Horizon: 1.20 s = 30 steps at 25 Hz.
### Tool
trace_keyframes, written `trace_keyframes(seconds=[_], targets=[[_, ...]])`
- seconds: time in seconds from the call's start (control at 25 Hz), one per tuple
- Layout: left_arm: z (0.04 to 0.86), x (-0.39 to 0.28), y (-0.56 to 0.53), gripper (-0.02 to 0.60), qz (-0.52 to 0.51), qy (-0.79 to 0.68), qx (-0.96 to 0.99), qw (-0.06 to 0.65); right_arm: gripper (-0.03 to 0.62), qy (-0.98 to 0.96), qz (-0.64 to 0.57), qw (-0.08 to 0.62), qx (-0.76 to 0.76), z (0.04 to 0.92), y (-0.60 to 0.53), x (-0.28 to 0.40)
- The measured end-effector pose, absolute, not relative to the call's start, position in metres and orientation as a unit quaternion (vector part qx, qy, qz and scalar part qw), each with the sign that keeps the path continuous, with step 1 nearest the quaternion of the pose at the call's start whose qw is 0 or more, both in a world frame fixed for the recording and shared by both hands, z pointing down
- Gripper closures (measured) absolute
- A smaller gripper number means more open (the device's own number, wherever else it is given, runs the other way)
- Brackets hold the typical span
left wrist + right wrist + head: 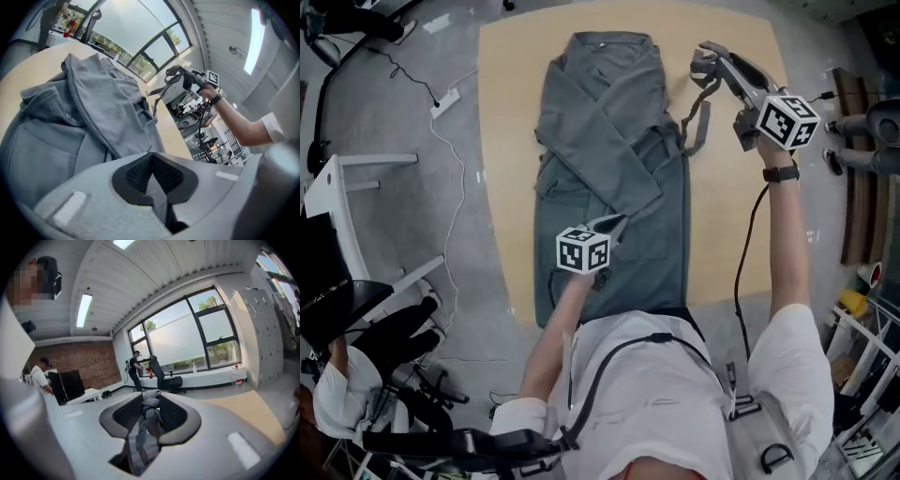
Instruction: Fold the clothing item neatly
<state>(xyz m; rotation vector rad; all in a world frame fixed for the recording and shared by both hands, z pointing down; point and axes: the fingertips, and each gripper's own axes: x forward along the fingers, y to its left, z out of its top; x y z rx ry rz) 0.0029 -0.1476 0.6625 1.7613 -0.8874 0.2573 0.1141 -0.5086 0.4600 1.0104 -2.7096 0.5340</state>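
A grey garment lies lengthwise on the wooden table, one sleeve folded diagonally across its middle. My left gripper rests low over the garment's near half and is shut on a thin fold of its cloth, with the rest of the garment spreading ahead. My right gripper is raised above the table's far right part. It is shut on a bunched grey belt, which hangs down to the garment's right side. The left gripper view shows that right gripper held high.
A white power strip with its cable lies on the floor to the left of the table. A white desk and a black chair stand at the near left. Shelving and clutter line the right side. A person stands by the far windows.
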Motion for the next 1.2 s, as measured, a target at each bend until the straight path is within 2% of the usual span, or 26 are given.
trace_keyframes(seconds=[0.2, 0.32, 0.52, 0.68, 0.76, 0.84, 0.88, 1.04, 1.2], targets=[[0.652, -0.002, -0.135, 0.580, 0.083, -0.389, 0.735, 0.550, 0.474, -0.959, 0.169, 0.035, 0.225, 0.398, -0.411, 0.069], [0.647, -0.010, -0.127, 0.581, 0.077, -0.397, 0.734, 0.546, 0.474, -0.976, 0.163, 0.044, 0.134, 0.404, -0.341, 0.011], [0.634, -0.031, -0.111, 0.580, 0.081, -0.415, 0.742, 0.521, 0.473, -0.960, 0.207, 0.166, 0.087, 0.543, -0.259, -0.075], [0.629, -0.049, -0.092, 0.581, 0.090, -0.435, 0.739, 0.507, 0.472, -0.927, 0.189, 0.296, 0.128, 0.668, -0.233, -0.095], [0.630, -0.056, -0.084, 0.580, 0.085, -0.446, 0.731, 0.509, 0.426, -0.914, 0.204, 0.316, 0.154, 0.697, -0.233, -0.093], [0.630, -0.059, -0.075, 0.580, 0.082, -0.455, 0.726, 0.509, 0.330, -0.910, 0.226, 0.296, 0.181, 0.692, -0.236, -0.084], [0.629, -0.060, -0.071, 0.580, 0.082, -0.459, 0.725, 0.506, 0.312, -0.912, 0.233, 0.275, 0.196, 0.679, -0.238, -0.076], [0.623, -0.062, -0.055, 0.580, 0.081, -0.481, 0.720, 0.494, 0.312, -0.921, 0.252, 0.185, 0.234, 0.619, -0.228, -0.033], [0.618, -0.067, -0.035, 0.580, 0.093, -0.506, 0.711, 0.479, 0.339, -0.923, 0.267, 0.144, 0.238, 0.596, -0.189, 0.013]])
